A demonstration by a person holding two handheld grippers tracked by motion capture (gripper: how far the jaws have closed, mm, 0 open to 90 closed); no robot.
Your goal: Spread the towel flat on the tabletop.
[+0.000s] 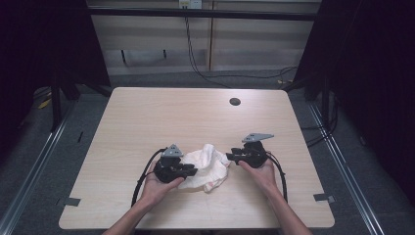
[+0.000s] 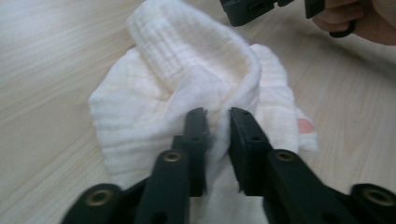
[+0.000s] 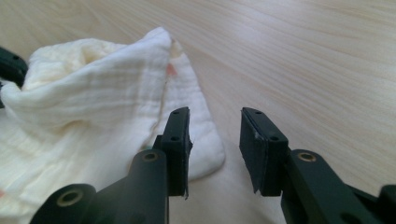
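A crumpled white cloth [image 1: 209, 164] with small pink marks lies on the wooden table [image 1: 171, 112], near its front middle. My left gripper [image 1: 193, 171] sits at the cloth's left side. In the left gripper view its jaws [image 2: 218, 116] stand close together with a raised fold of the cloth [image 2: 187, 70] pinched between them. My right gripper [image 1: 230, 156] rests at the cloth's right edge. In the right gripper view its jaws [image 3: 215, 116] stand apart with nothing between them, and the cloth [image 3: 93, 93] lies just beside one of them. The right gripper [image 2: 252, 7] also shows beyond the cloth.
A dark round hole [image 1: 235, 102] sits in the table's far right part. Grey tape marks lie near the front corners [image 1: 72, 201] [image 1: 324, 198]. Cables [image 1: 195, 58] run over the floor behind the table. Dark curtains hang on both sides.
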